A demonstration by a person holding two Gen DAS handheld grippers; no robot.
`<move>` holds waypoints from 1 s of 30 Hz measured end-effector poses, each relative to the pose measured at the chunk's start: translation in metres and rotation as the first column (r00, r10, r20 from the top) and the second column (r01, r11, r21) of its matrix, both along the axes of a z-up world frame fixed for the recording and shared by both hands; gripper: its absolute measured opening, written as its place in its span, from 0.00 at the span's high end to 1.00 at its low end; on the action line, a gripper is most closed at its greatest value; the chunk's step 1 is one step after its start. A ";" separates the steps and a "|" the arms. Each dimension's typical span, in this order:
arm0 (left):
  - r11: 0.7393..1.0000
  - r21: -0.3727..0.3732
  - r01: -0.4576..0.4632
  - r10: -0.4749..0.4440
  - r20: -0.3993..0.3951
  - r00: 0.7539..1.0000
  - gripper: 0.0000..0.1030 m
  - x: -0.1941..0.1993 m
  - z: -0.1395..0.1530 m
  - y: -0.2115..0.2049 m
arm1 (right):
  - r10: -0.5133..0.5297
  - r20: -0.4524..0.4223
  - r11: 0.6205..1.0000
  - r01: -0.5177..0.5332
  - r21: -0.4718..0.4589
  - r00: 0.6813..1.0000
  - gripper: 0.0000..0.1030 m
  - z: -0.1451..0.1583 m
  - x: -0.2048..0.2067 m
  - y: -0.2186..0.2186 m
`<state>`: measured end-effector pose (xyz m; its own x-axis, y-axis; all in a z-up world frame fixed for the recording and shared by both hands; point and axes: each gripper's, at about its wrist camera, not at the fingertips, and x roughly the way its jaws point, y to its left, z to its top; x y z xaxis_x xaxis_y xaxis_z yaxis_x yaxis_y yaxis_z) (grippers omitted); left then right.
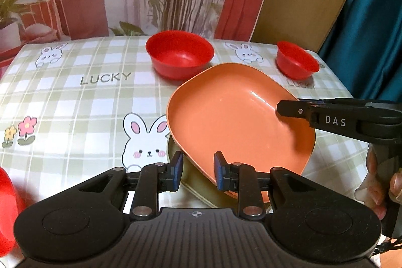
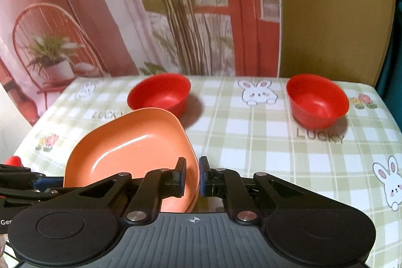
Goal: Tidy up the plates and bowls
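The left gripper (image 1: pixel 196 171) hangs open over an olive plate (image 1: pixel 191 180); the right gripper (image 2: pixel 192 176) pinches the orange plate (image 1: pixel 233 117), tilted above it. Two red bowls (image 1: pixel 179 57) (image 1: pixel 296 63) sit apart at twelve and one o'clock on the desk (image 1: pixel 75 97), unstacked; most sorting seems left.

The orange plate (image 1: pixel 238 122), tilted off the tablecloth (image 1: pixel 75 97), blocks the near-centre; the right gripper (image 2: pixel 193 176) pinches its rim and the left gripper (image 1: pixel 198 173) stands spread at its near edge. Behind the plate, a large red bowl (image 1: pixel 179 57) obstructs. Far right of the plate stands a small red bowl (image 1: pixel 296 62); open cloth lies left of the plate.
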<state>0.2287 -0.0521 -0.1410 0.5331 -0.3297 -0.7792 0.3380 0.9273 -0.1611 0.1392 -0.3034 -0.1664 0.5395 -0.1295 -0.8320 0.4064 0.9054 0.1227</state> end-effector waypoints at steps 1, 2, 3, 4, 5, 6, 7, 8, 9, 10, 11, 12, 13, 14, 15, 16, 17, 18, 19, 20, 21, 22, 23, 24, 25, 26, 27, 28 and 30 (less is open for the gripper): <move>1.000 -0.003 -0.005 0.005 -0.004 1.000 0.73 0.000 -0.001 0.000 | 0.001 -0.005 1.000 -0.001 0.001 1.000 0.90 -0.002 -0.001 0.001; 1.000 -0.003 -0.007 0.007 -0.005 1.000 0.73 0.000 -0.001 0.000 | 0.001 -0.010 1.000 -0.001 0.002 1.000 0.90 -0.005 -0.001 0.001; 1.000 0.002 -0.008 0.008 -0.005 1.000 0.73 -0.001 -0.003 0.000 | 0.001 -0.010 1.000 -0.001 0.002 1.000 0.90 -0.005 -0.001 0.001; 1.000 0.009 -0.007 0.007 -0.002 1.000 0.73 -0.002 -0.004 -0.002 | 0.001 -0.014 1.000 -0.001 0.003 1.000 0.90 -0.007 -0.002 0.001; 1.000 0.017 -0.008 0.008 -0.001 1.000 0.73 -0.003 -0.005 -0.002 | 0.004 -0.022 1.000 -0.004 0.006 1.000 0.90 -0.011 -0.003 0.001; 1.000 0.019 -0.011 0.011 -0.002 1.000 0.73 -0.004 -0.006 -0.002 | 0.007 -0.025 1.000 -0.007 0.005 1.000 0.90 -0.013 -0.003 0.002; 1.000 0.018 -0.016 0.016 -0.004 1.000 0.73 -0.004 -0.007 -0.003 | 0.013 -0.029 1.000 -0.013 0.001 0.999 0.90 -0.014 -0.003 0.002; 1.000 0.017 -0.021 0.021 -0.006 1.000 0.73 -0.004 -0.008 -0.003 | 0.018 -0.034 1.000 -0.018 -0.006 0.999 0.90 -0.016 -0.003 0.003; 0.999 0.020 -0.025 0.026 -0.005 1.000 0.73 -0.005 -0.008 -0.004 | 0.022 -0.038 1.000 -0.022 -0.011 0.999 0.90 -0.018 -0.003 0.003; 0.999 0.024 -0.029 0.030 -0.004 1.000 0.73 -0.006 -0.009 -0.005 | 0.022 -0.038 1.000 -0.022 -0.011 0.999 0.90 -0.018 -0.003 0.003; 0.999 0.026 -0.034 0.034 -0.002 0.999 0.73 -0.007 -0.009 -0.005 | 0.024 -0.045 1.000 -0.024 -0.013 0.999 0.90 -0.020 -0.003 0.004; 0.999 0.027 -0.037 0.037 0.003 0.999 0.73 -0.008 -0.010 -0.005 | 0.024 -0.047 1.000 -0.025 -0.013 0.999 0.90 -0.021 -0.003 0.004; 0.999 0.027 -0.040 0.040 0.006 0.999 0.73 -0.009 -0.009 -0.005 | 0.024 -0.048 1.000 -0.024 -0.014 0.999 0.90 -0.022 -0.003 0.004; 0.999 0.026 -0.046 0.046 0.008 0.999 0.73 -0.009 -0.009 -0.005 | 0.024 -0.048 1.000 -0.024 -0.014 0.999 0.90 -0.022 -0.003 0.004; 0.998 0.023 -0.051 0.051 0.010 0.999 0.73 -0.009 -0.010 -0.005 | 0.024 -0.047 1.000 -0.025 -0.016 0.999 0.90 -0.022 -0.003 0.004; 0.998 0.022 -0.058 0.058 0.012 0.998 0.73 -0.010 -0.010 -0.005 | 0.025 -0.045 0.999 -0.026 -0.019 0.999 0.90 -0.022 -0.003 0.004; 0.998 0.022 -0.064 0.064 0.013 0.998 0.73 -0.011 -0.010 -0.005 | 0.026 -0.043 0.999 -0.027 -0.024 0.999 0.90 -0.023 -0.002 0.004; 0.997 0.025 -0.068 0.068 0.012 0.998 0.73 -0.012 -0.011 -0.006 | 0.026 -0.043 0.999 -0.027 -0.024 0.999 0.90 -0.023 -0.002 0.004; 0.997 0.028 -0.070 0.070 0.010 0.998 0.72 -0.013 -0.012 -0.006 | 0.026 -0.043 0.999 -0.028 -0.027 0.999 0.90 -0.023 -0.002 0.004; 0.997 0.028 -0.072 0.072 0.008 0.997 0.70 -0.014 -0.013 -0.006 | 0.027 -0.042 0.999 -0.028 -0.030 0.999 0.90 -0.023 -0.003 0.004; 0.997 0.023 -0.070 0.070 0.008 0.997 0.70 -0.014 -0.013 -0.006 | 0.027 -0.042 0.999 -0.028 -0.030 0.999 0.90 -0.023 -0.003 0.004; 0.997 0.023 -0.073 0.073 0.010 0.997 0.70 -0.014 -0.014 -0.006 | 0.028 -0.040 0.999 -0.029 -0.032 0.999 0.90 -0.023 -0.003 0.004; 0.997 0.025 -0.075 0.075 0.015 0.997 0.69 -0.014 -0.014 -0.006 | 0.029 -0.040 0.999 -0.030 -0.037 0.999 0.90 -0.024 -0.003 0.004; 0.997 0.029 -0.075 0.074 0.018 0.997 0.69 -0.014 -0.014 -0.007 | 0.030 -0.040 0.999 -0.032 -0.039 0.999 0.90 -0.024 -0.003 0.005; 0.997 0.031 -0.074 0.074 0.020 0.997 0.69 -0.014 -0.014 -0.007 | 0.032 -0.040 0.999 -0.034 -0.043 0.999 0.90 -0.024 -0.003 0.005; 0.997 0.033 -0.075 0.074 0.021 0.997 0.69 -0.014 -0.014 -0.007 | 0.033 -0.040 0.998 -0.035 -0.048 0.999 0.90 -0.025 -0.004 0.006; 0.996 0.033 -0.077 0.077 0.021 0.997 0.68 -0.015 -0.013 -0.007 | 0.033 -0.041 0.998 -0.035 -0.054 0.999 0.90 -0.025 -0.004 0.006; 0.996 0.032 -0.081 0.080 0.022 0.997 0.68 -0.015 -0.013 -0.007 | 0.031 -0.042 0.998 -0.034 -0.061 0.999 0.90 -0.024 -0.005 0.007; 0.995 0.024 -0.093 0.092 0.023 0.995 0.68 -0.015 -0.012 -0.006 | 0.025 -0.038 0.997 -0.028 -0.076 0.999 0.87 -0.023 -0.007 0.009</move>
<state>0.2134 -0.0578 -0.1531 0.5776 -0.2588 -0.7742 0.2538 0.9583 -0.1311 0.1319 -0.2947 -0.1892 0.5123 -0.1794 -0.8399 0.3850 0.9221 0.0379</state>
